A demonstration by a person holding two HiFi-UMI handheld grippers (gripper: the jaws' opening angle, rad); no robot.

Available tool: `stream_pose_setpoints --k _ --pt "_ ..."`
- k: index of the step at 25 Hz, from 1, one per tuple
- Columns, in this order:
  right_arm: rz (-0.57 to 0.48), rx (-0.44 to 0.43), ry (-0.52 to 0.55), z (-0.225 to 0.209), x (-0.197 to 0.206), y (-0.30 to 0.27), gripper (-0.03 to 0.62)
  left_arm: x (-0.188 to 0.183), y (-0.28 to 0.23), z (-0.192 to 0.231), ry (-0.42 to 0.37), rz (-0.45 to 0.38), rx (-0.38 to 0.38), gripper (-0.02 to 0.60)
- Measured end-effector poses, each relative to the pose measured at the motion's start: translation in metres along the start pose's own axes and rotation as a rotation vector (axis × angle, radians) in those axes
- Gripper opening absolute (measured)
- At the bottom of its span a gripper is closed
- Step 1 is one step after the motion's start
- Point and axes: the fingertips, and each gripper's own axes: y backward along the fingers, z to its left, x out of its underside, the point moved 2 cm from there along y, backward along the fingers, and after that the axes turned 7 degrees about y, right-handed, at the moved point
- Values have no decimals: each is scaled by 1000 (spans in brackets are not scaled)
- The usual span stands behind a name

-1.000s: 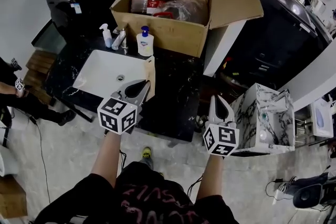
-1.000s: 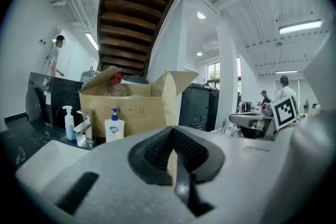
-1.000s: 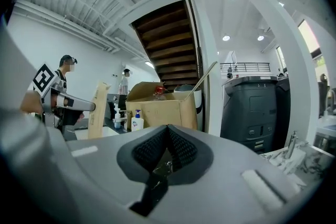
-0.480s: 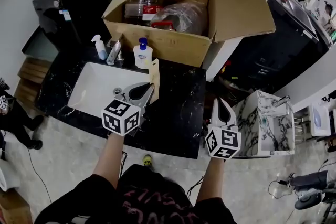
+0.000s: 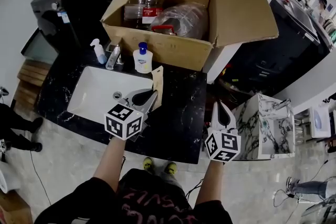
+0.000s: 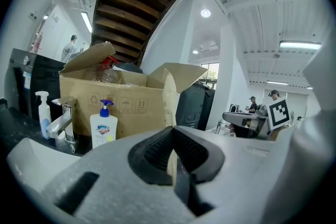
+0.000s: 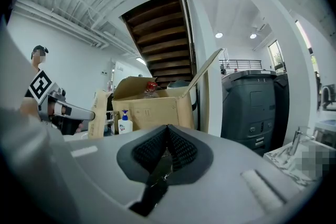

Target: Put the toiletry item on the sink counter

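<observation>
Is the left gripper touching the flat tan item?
Touching. The left gripper view shows the left gripper with its jaws closed on the flat tan item.

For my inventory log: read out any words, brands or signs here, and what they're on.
Nothing reads clearly.
Soap bottle label: too blurred.
Box: recycling, umbrella and arrows symbols, no words.
Shirt lettering: unreadable.
Tan item in left gripper: no print shows.

Head view: steeply down over counter (image 5: 181, 113). Both gripper views: low, facing cardboard box (image 6: 115, 105), shared everywhere.
</observation>
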Motion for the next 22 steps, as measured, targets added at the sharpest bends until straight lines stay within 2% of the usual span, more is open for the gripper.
stream_pose_setpoints --k 6,12,22 --pt "-13 -45 -9 -12 2 -11 10 16 -17 -10 27 60 1 6" --pt "-66 -78 -48 -13 -5 -18 10 40 -24 -8 49 144 -43 6" --pt "-50 -93 -36 -17 3 -20 9 82 -36 -1 140 294 -64 6"
